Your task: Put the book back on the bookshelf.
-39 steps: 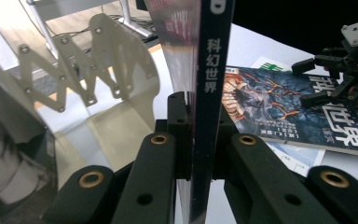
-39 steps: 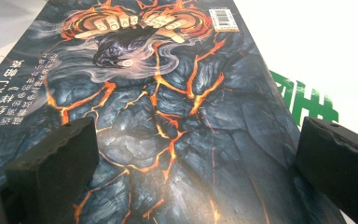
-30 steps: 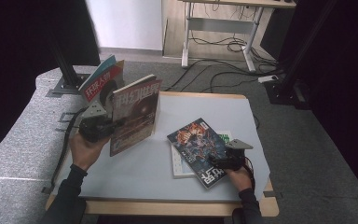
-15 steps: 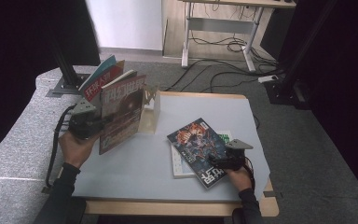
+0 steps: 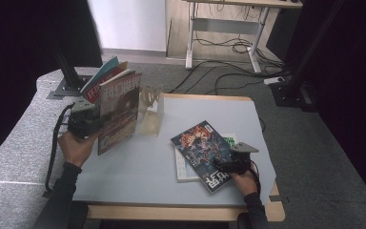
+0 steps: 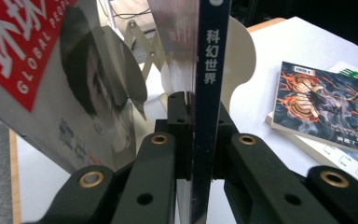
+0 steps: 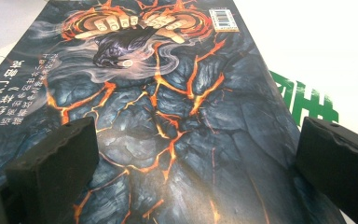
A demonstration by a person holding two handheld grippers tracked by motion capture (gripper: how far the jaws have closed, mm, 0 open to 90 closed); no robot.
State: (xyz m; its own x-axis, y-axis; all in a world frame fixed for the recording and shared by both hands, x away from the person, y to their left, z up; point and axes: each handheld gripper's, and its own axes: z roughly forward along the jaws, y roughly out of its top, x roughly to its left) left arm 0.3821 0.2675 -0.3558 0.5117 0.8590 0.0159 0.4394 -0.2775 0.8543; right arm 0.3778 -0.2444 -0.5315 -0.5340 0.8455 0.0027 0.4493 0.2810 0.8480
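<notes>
Magazine (image 6: 209, 93) stands pinched in the left claw (image 6: 196, 140); up close its spine shows. Right claw (image 7: 191, 158) spreads over the dark book (image 7: 168, 93).

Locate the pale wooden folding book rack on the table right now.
In the high view, the pale wooden folding book rack stands at the table's far left, just right of the upright magazine clamped in the left gripper.

Table evenly lit, black surroundings, soft shadows, glare on glossy covers
</notes>
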